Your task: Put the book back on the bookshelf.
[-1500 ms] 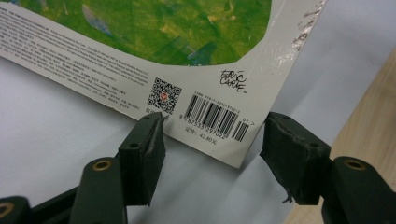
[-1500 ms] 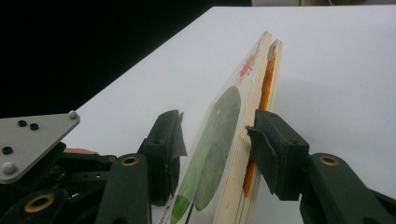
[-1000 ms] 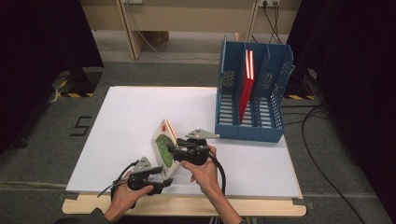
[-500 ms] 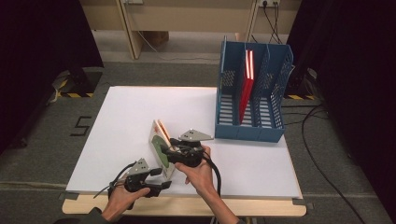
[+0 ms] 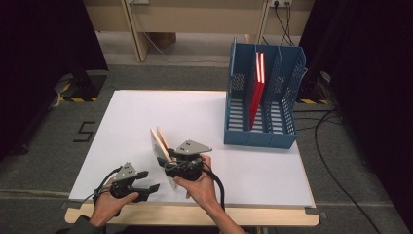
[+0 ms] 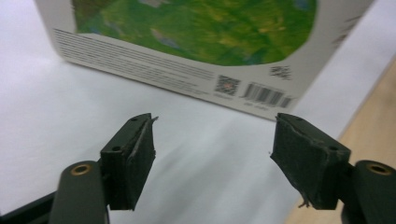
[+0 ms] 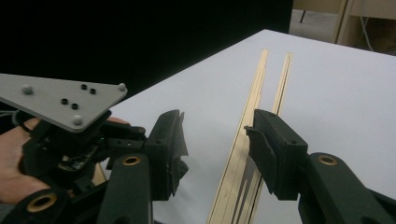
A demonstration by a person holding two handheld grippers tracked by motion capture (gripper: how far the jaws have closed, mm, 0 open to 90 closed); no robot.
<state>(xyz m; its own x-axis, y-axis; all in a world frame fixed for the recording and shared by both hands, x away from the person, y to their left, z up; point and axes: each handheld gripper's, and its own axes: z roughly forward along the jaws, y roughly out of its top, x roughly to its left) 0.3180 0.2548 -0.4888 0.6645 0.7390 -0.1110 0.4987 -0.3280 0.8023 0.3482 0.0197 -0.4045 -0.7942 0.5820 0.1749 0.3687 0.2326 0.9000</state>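
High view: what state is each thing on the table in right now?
Book: standing on edge on the table, covers slightly apart.
Right gripper: open, jaws astride the book's edge.
Left gripper: open, empty, facing the book.
Red book: upright in the rack.
Rack: upright, other slots empty.

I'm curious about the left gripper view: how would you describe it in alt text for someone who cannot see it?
A book with a green picture, a barcode and a QR code on its cover stands on a white table. In front of it the left gripper holds its two black fingers wide apart, touching nothing.
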